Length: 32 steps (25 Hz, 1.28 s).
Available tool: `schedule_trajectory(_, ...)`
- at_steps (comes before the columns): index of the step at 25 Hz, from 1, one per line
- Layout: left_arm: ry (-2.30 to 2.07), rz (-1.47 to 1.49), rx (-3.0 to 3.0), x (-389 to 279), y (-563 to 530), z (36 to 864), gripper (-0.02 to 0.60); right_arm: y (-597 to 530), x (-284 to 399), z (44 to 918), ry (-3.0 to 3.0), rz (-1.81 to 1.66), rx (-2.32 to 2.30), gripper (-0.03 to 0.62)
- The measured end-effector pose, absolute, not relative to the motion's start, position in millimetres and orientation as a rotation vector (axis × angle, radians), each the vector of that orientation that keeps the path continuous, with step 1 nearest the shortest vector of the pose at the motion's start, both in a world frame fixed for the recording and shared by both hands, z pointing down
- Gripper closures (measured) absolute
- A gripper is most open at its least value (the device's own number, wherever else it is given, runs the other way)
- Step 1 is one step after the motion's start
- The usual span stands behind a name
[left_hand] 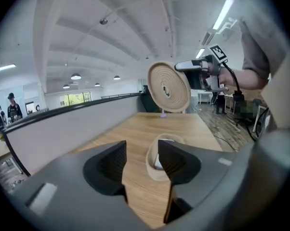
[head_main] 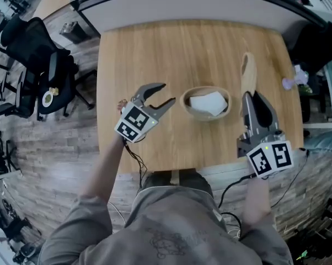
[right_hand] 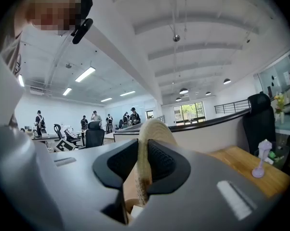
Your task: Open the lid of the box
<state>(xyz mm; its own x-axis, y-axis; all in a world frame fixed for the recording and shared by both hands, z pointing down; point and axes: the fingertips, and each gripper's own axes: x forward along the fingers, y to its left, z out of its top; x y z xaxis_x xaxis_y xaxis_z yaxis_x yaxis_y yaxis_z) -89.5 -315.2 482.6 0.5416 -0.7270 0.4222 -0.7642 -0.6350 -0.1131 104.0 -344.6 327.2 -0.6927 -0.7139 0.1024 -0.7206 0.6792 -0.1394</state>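
A round woven box [head_main: 186,101] stands open in the middle of the wooden table [head_main: 155,48], with something white [head_main: 208,102] inside. Its round woven lid [head_main: 247,70] is lifted off to the right and stands on edge. My right gripper [head_main: 251,97] is shut on the lid's rim [right_hand: 152,129], and the pads [right_hand: 160,160] press both sides. The left gripper view shows the lid [left_hand: 170,86] flat-on, held up by the right gripper [left_hand: 203,73]. My left gripper [head_main: 167,93] hovers just left of the box, open and empty. Past its jaws lies the box [left_hand: 153,170].
A small purple object [head_main: 292,81] stands near the table's right edge [right_hand: 260,160]. A black office chair [head_main: 36,59] is on the floor to the left. A grey-topped partition [head_main: 199,4] runs along the table's far side. Several people stand far off.
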Motion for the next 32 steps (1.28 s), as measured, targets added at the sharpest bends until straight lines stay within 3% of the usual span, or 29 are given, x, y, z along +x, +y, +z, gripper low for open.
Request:
schedule_trajectory(4, -1.451, 0.535, 2.795, -96.9, -313.6, 407.0, 0.408, -336.4, 103.5, 273.0, -2.914, 0.145, 1.236, 0.52)
schedule_trajectory(15, -1.743, 0.194, 2.854, -118.9, -270.0, 247.5, 0.41, -284.8, 110.7, 151.8, -3.027, -0.193, 1.304, 0.52)
schedule_trajectory(17, -1.809, 0.187, 2.847, -124.0, -260.8, 231.3, 0.439, -275.5, 112.7, 140.6, -3.033, -0.228, 1.31, 0.52)
schedule_trajectory(26, -1.897, 0.227, 2.819, -122.1, -220.2, 217.3, 0.459, -248.0, 121.8, 138.2, -3.028, -0.249, 1.292, 0.52)
schedule_trajectory(28, -1.919, 0.271, 2.798, -119.0, -214.1, 224.1, 0.504, -245.5, 121.8, 144.1, -3.018, -0.234, 1.278, 0.52)
schedule_trajectory(32, -1.851, 0.3, 2.729, -108.5, -205.6, 250.0, 0.517, -244.0, 119.3, 165.2, -2.993, -0.166, 1.259, 0.52)
